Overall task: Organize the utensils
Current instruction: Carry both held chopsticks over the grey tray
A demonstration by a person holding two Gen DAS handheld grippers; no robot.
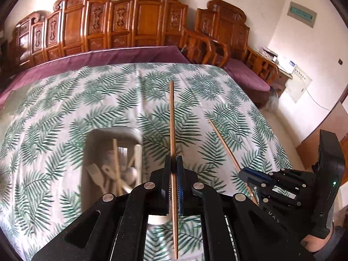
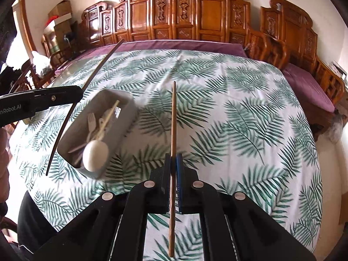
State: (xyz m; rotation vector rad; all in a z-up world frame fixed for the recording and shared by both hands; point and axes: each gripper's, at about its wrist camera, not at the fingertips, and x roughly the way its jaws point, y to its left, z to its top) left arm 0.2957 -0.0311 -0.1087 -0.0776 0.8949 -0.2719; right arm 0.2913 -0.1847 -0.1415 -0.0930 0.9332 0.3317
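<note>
Holding one wooden chopstick apiece, you kept both claws raised over the desk. Left claw (image 1: 173,163): pressed together on the left chopstick (image 1: 173,119), which ran lengthwise between the pads, its tip pointing away toward the carved wooden bench (image 1: 139,21). Right claw (image 2: 173,161): likewise pinching the right chopstick (image 2: 173,117) along its length, tip forward. In the left wrist view your right claw showed at the lower right edge, its stick slanting up and leftward. Grey tray (image 2: 121,100): resting on the leaf-print cloth (image 2: 239,113), to the left of both claws. Contents, lying loose: white fork (image 2: 91,119), white spoon (image 2: 95,152), pale chopsticks (image 2: 111,113), other pale utensils that you could not tell apart through the blur. Purple cushion (image 2: 184,44): on the bench seat, along the far edge of the desk. Neither held chopstick touched the tray.
</note>
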